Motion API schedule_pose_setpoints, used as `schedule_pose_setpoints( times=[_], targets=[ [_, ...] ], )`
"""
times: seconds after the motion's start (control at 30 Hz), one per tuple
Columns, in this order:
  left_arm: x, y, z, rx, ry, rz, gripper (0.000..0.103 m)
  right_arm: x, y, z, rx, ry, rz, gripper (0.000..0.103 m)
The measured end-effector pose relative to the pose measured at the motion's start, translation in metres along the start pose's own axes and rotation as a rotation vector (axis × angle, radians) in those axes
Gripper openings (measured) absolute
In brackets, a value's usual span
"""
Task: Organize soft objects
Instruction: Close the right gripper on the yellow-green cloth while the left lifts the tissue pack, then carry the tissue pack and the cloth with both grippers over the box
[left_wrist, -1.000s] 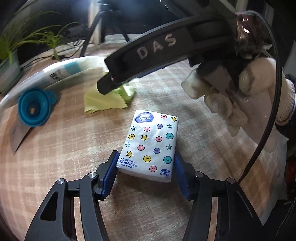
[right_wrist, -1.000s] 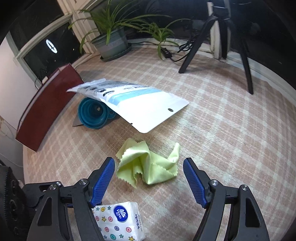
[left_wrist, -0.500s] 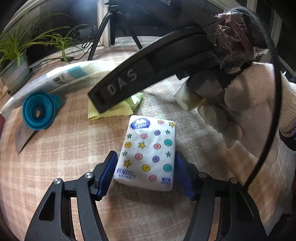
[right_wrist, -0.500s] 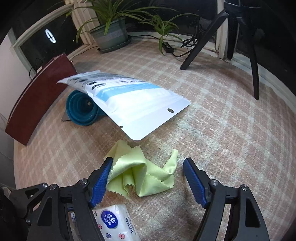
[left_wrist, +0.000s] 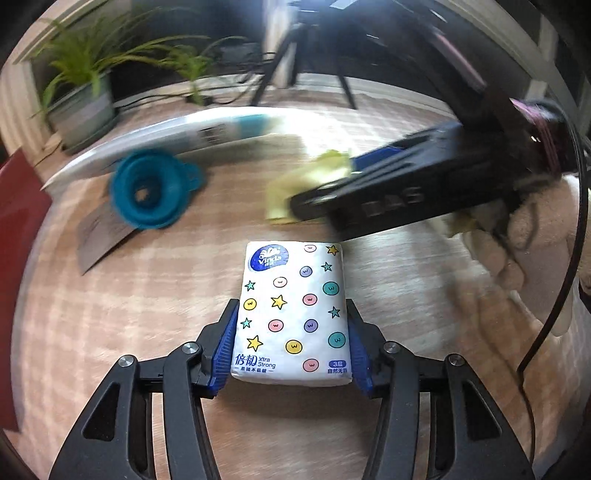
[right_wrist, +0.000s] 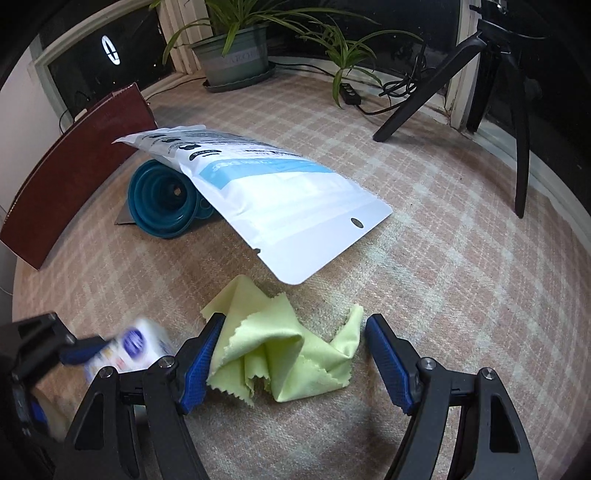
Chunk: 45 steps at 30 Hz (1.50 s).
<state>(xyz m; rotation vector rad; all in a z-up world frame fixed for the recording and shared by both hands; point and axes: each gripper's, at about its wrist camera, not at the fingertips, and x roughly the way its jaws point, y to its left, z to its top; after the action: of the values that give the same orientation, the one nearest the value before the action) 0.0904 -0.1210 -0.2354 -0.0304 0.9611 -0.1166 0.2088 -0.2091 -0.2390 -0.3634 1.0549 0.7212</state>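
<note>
- Left tongs (left_wrist: 291, 345): lower centre of the left wrist view. Jaws are closing; both blue pads press the long sides of one tissue pack (left_wrist: 293, 314), which is grasped between them.
- Tissue pack: one unit, white wrapper printed with stars and coloured dots, blue logo at its far end. It also shows, blurred, at the lower left of the right wrist view (right_wrist: 129, 349).
- Right tongs (right_wrist: 291, 360): lower centre of the right wrist view. Jaws stand released and wide; one yellow-green cloth (right_wrist: 284, 354) lies crumpled between them on the worktop (right_wrist: 461, 295). The left pad is at the cloth's edge; whether it touches cannot be told. The right pad stands clear of the cloth.
- Person's gloved hand (left_wrist: 524, 251): right edge of the left wrist view, holding the right tongs.
- White pouch (right_wrist: 269, 195): one unit, just beyond the cloth, centre of frame. It lies flat and tilted, its far end propped on the funnel. Contents cannot be seen.
- Blue funnel (right_wrist: 166, 201): one unit, collapsible type, lying on its side under the pouch, left of centre. Nothing visible inside.
- Dark red board (right_wrist: 70, 173): one unit, leaning at the left edge.
- Potted plant (right_wrist: 236, 51): one pot, top centre, holding green leaves.
- Tripod (right_wrist: 491, 77): one unit, upper right.
</note>
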Motion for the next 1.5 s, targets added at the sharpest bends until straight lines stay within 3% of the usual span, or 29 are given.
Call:
schedule_pose_setpoints(
  times=[0.13,0.37,0.5,0.6,1.03,1.5],
  targets=[
    [-0.006,0.023,-0.006,-0.079,-0.005,0.030,0.052,0.001,0.003,0.000,-0.011,-0.001,-0.017,0.072],
    [-0.009,0.040,-0.010,-0.134,-0.018,0.045,0.052,-0.003,0.010,-0.003,-0.021,0.005,-0.043,0.029],
    [-0.013,0.043,-0.015,-0.152,-0.023,0.039,0.051,-0.007,0.009,-0.008,0.009,0.018,-0.037,0.014],
    [-0.018,0.047,-0.020,-0.169,-0.025,0.032,0.051,-0.013,0.012,-0.016,0.020,0.019,-0.035,0.008],
    [-0.069,0.077,-0.034,-0.212,-0.087,0.037,0.051,-0.077,0.053,-0.028,0.030,-0.090,-0.008,0.007],
    [-0.158,0.157,-0.043,-0.275,-0.189,0.079,0.051,-0.129,0.147,0.015,-0.022,-0.224,0.098,0.007]
  ],
)
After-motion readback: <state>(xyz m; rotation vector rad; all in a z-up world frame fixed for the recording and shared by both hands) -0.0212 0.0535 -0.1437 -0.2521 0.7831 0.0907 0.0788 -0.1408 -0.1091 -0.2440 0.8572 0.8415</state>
